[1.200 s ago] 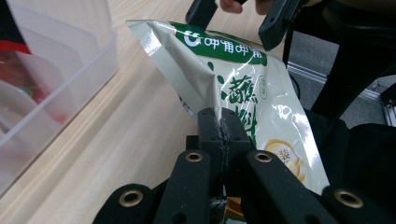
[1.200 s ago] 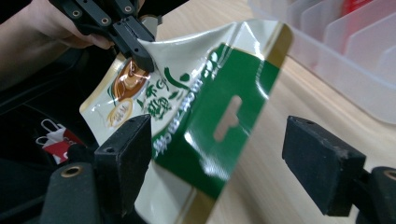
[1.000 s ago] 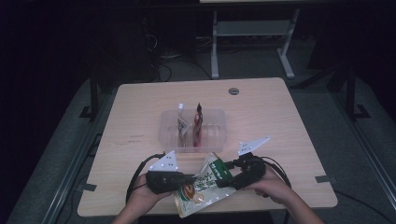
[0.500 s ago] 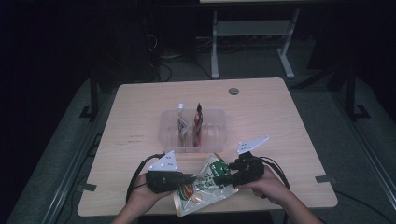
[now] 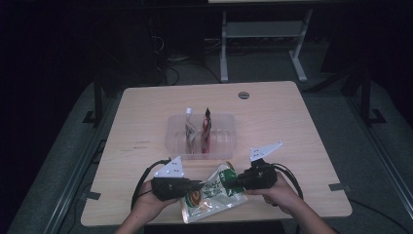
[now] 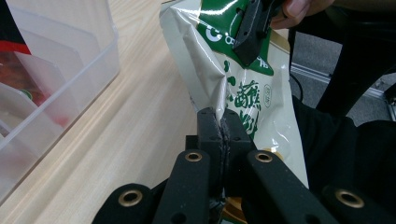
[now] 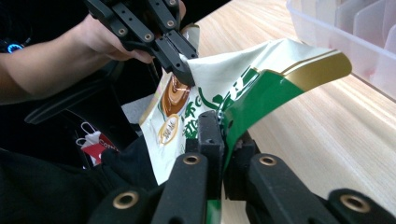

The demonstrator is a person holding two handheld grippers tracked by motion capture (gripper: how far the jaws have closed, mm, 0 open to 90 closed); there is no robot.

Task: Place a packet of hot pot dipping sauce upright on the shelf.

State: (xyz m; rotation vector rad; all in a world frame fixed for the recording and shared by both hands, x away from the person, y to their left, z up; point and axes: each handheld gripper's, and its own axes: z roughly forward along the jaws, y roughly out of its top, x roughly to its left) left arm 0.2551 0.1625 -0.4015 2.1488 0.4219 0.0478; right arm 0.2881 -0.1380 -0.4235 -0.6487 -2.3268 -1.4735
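Observation:
A white and green snack pouch [image 5: 210,194] with a gold edge hangs between my two grippers near the table's front edge. My left gripper [image 5: 198,185] is shut on the pouch's white side edge [image 6: 219,88], its jaws pressed together on the film. My right gripper [image 5: 233,182] has just been closing and is now shut on the green top corner [image 7: 261,88]. Across the pouch, the left gripper view shows the right gripper [image 6: 250,30] and the right gripper view shows the left gripper [image 7: 180,63]. The pouch is held tilted, part of it over the table edge.
A clear plastic bin [image 5: 225,141] with dividers stands just beyond the pouch at mid-table. It holds an upright red packet [image 5: 207,129] and a pale packet [image 5: 190,130]. Bare wooden table [image 5: 292,126] lies to either side. A round cable hole [image 5: 243,95] is at the back.
The right gripper's jaws have closed on the pouch's green top. The pouch has bunched up a little between the two grippers. Both hands have stayed where they were.

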